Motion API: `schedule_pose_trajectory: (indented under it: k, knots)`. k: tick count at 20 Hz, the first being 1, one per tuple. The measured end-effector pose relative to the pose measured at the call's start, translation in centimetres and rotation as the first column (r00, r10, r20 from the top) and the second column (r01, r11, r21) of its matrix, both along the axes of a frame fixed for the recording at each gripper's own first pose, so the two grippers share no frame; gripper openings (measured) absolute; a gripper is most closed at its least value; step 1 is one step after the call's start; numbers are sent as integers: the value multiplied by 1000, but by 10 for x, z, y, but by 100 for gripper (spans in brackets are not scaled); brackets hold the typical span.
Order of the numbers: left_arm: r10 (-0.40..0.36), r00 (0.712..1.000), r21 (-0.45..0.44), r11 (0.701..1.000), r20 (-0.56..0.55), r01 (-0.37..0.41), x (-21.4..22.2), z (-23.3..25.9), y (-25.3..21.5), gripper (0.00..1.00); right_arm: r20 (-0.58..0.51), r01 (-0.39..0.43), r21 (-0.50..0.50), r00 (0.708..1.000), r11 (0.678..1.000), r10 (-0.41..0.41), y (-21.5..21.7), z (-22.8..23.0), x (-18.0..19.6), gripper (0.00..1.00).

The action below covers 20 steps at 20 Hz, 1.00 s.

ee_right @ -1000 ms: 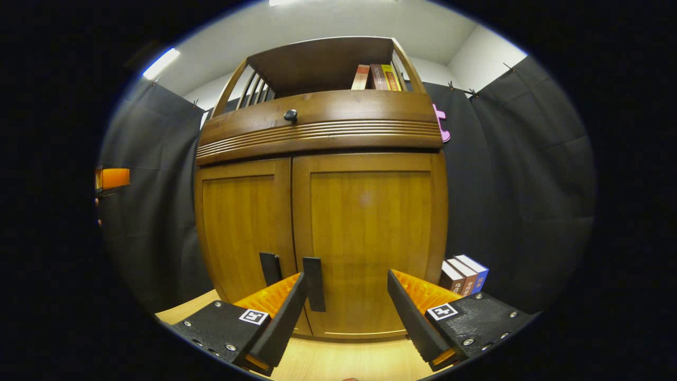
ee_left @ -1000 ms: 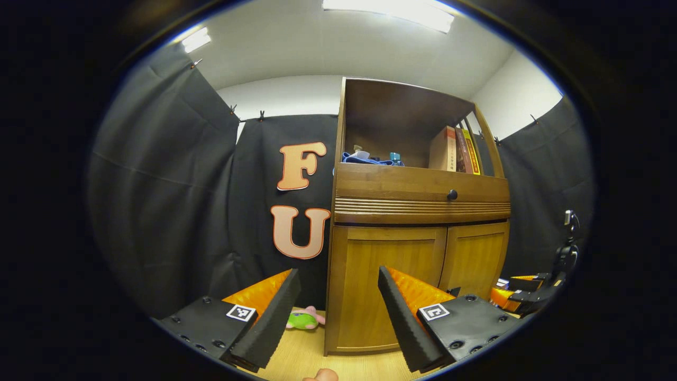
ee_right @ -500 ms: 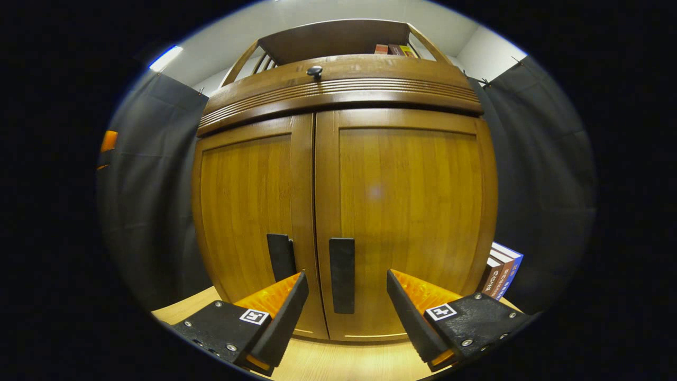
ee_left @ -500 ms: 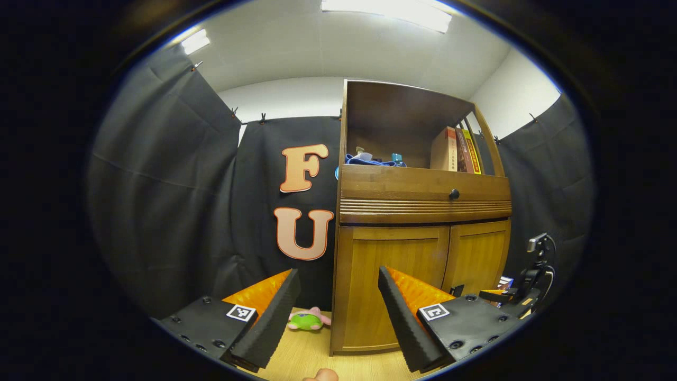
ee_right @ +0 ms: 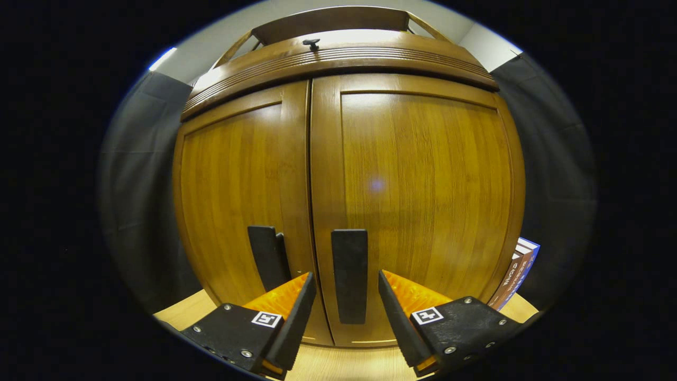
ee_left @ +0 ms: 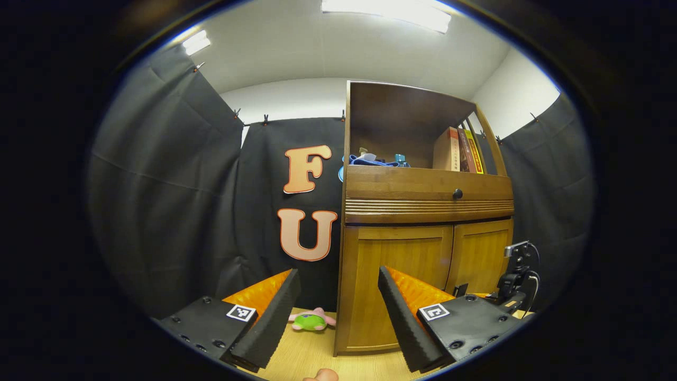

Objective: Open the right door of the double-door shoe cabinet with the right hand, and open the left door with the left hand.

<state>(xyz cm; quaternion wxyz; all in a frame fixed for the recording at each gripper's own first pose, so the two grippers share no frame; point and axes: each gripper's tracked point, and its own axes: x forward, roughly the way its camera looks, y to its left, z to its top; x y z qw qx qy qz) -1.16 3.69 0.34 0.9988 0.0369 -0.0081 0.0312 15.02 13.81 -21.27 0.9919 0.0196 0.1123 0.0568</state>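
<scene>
Cabinet stands against the booth wall, both doors closed. Right door and left door meet at the cabinet's centre seam, each with a dark vertical handle beside it. Right gripper is close to the cabinet front, jaws apart, straddling the right handle without visible contact. Left gripper is off the cabinet's left corner, well back, jaws wide apart, holding nothing. A toy lies on the floor left of the cabinet.
</scene>
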Motion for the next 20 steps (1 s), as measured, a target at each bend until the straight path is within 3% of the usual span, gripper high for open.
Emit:
schedule_pose_trajectory:
  k: [5,6,8,9,10,11,12,14,16,17,18,20]
  knots:
    - [1,1000,-1,1000,-3,-1,1,-4,3,94,-11,16,17,1000,1000,-15,-2,-6,9,64]
    - [2,1000,-3,1000,-7,-2,1,-4,4,94,-9,16,13,1000,1000,-16,-1,-6,10,48]
    - [9,1000,-4,1000,-11,-9,3,-6,7,94,-13,17,11,1000,1000,-17,0,-8,10,59]
    - [13,1000,-7,1000,-13,-13,4,-6,7,94,-11,24,5,1000,1000,-24,-2,-8,10,45]
    - [14,1000,-9,1000,-14,-14,5,-8,7,94,-11,20,8,1000,1000,-20,-2,-9,9,39]
    - [14,1000,-14,1000,-17,-14,6,-9,7,94,-11,16,10,1000,1000,-16,-2,-9,10,37]
    - [12,1000,-19,1000,-22,-13,5,-11,6,94,-11,14,13,1000,1000,-14,-1,-8,10,48]
    - [4,1000,-26,1000,-31,-5,6,-14,2,95,-7,17,20,1000,1000,-17,-3,-9,8,46]
    - [11,999,-17,1000,-32,-12,5,-14,2,96,4,19,20,1000,1000,-20,-4,-9,5,25]
    - [13,999,-13,1000,-29,-14,3,-12,1,96,8,17,21,1000,1000,-18,-4,-9,4,34]
    - [12,1000,-13,1000,-24,-12,1,-10,-2,96,13,14,20,1000,1000,-14,-5,-8,2,24]
    - [9,1000,-13,1000,-17,-9,0,-8,-6,96,18,5,24,1000,1000,-6,-6,-7,-5,31]
